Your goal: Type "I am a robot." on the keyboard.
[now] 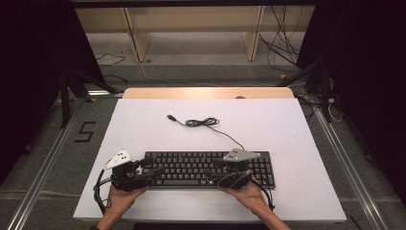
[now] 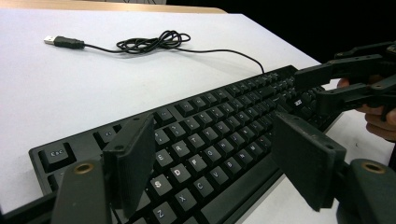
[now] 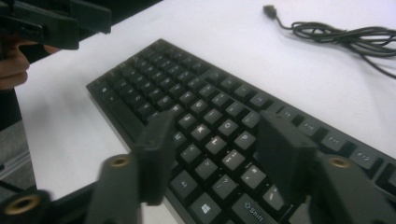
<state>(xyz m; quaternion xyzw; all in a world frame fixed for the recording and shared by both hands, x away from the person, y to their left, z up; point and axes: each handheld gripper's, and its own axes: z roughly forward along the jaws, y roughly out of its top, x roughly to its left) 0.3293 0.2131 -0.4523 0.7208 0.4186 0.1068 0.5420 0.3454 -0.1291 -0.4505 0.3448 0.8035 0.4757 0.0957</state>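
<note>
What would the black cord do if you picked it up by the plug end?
The cord would probably droop and trail, since it looks thin and lies in loose loops on the white table. The bundled loops might come undone. Its far end runs to the keyboard, so pulling hard could tug or slide that flat board.

White table (image 1: 143, 124) with keyboard (image 1: 191, 165), cable (image 1: 203, 122).

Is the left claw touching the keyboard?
Cannot tell. In the left gripper view the open left claw sits over the keyboard with nothing between its jaws, but no view shows plainly whether its tips rest on the keys or hover.
</note>
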